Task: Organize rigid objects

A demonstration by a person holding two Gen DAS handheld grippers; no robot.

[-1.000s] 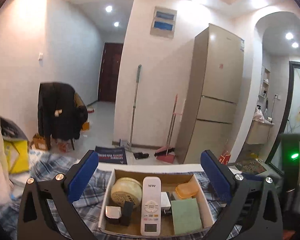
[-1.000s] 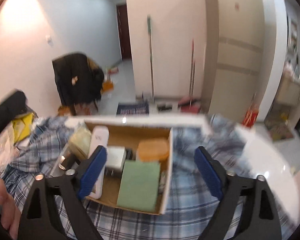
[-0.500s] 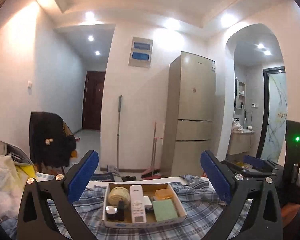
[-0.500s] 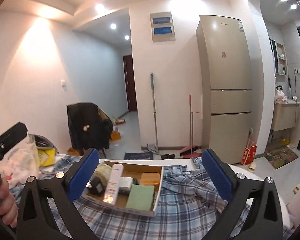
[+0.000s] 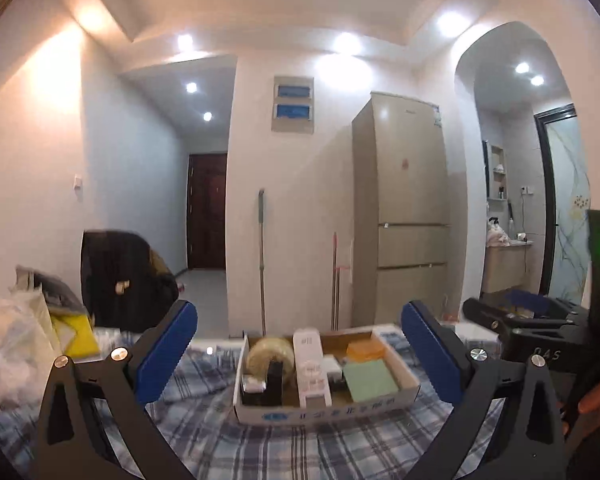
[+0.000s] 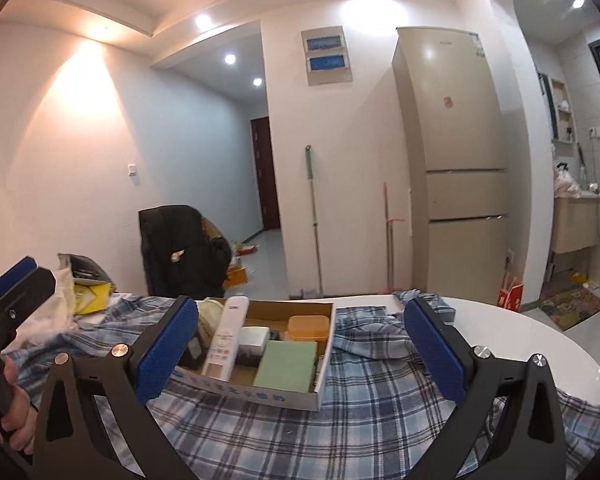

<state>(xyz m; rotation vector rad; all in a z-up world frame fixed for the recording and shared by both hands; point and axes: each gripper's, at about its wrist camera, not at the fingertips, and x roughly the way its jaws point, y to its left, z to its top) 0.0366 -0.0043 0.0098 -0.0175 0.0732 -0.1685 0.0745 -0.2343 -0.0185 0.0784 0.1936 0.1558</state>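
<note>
A shallow cardboard box (image 5: 324, 409) (image 6: 296, 396) sits on a plaid cloth. It holds a white remote (image 5: 311, 364) (image 6: 225, 338), a tape roll (image 5: 270, 354), a green pad (image 5: 370, 374) (image 6: 287, 360), an orange container (image 5: 365, 347) (image 6: 308, 326), a white adapter (image 6: 255, 335) and a small black item (image 5: 275, 376). My left gripper (image 5: 298, 322) stands open just short of the box, holding nothing. My right gripper (image 6: 300, 320) is open too, back from the box's right front corner, with nothing between its fingers.
The blue plaid cloth (image 6: 340, 432) covers a round white table (image 6: 520, 340). Plastic bags and a yellow pack (image 5: 72, 332) pile up at the left. Behind stand a chair with a black jacket (image 6: 180, 248), a mop, a broom and a fridge (image 6: 456, 160).
Both grippers have drawn back from over the box and levelled out, so the box looks smaller and more of the room shows. Both stay open with nothing held.
</note>
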